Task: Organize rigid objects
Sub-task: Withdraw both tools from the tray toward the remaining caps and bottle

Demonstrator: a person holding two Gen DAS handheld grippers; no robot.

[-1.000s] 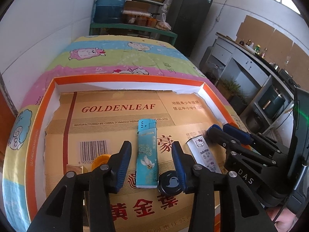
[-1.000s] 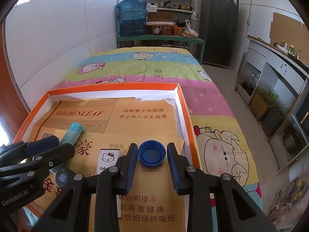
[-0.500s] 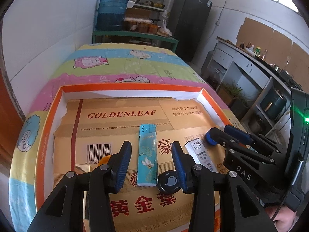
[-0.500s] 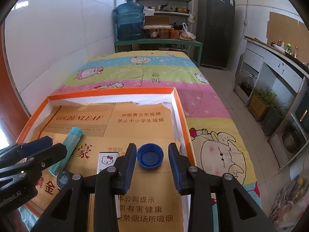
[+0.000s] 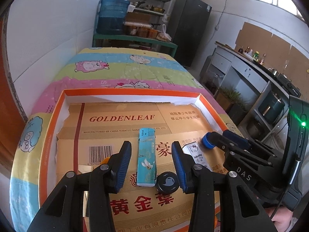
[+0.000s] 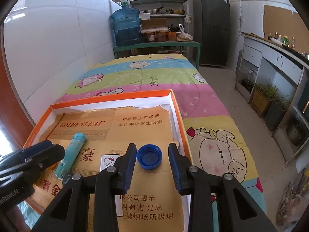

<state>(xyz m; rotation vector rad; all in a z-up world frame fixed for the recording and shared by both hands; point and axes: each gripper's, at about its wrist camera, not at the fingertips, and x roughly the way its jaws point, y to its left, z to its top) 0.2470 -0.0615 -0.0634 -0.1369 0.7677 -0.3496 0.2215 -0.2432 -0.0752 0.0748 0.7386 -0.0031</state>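
Home kitchen: fridge (image 6: 211, 27), pot shelves (image 6: 158, 0), water jug (image 6: 126, 27).

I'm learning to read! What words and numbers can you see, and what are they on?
"GOLDENLEAF": cardboard lining the tray.
"MANUFACTURED BY CHINA TOBACCO...": small line below it; the end is blurred.
"黄金葉": cardboard, big red characters.
"豪": cardboard, beside the lighter.
"禁止中小学生吸烟": cardboard, upper right.
"吸烟有害健康": cardboard, near edge.
"DAS": right claw.
"GenRobot.AI": left claw, partly cut off.
Barcode digits and the print on the lighter and the card: too small.

In the tray (image 5: 48, 135), the lighter (image 5: 146, 158) lies left of the card (image 5: 195, 152); the cap (image 6: 149, 156) lies right.
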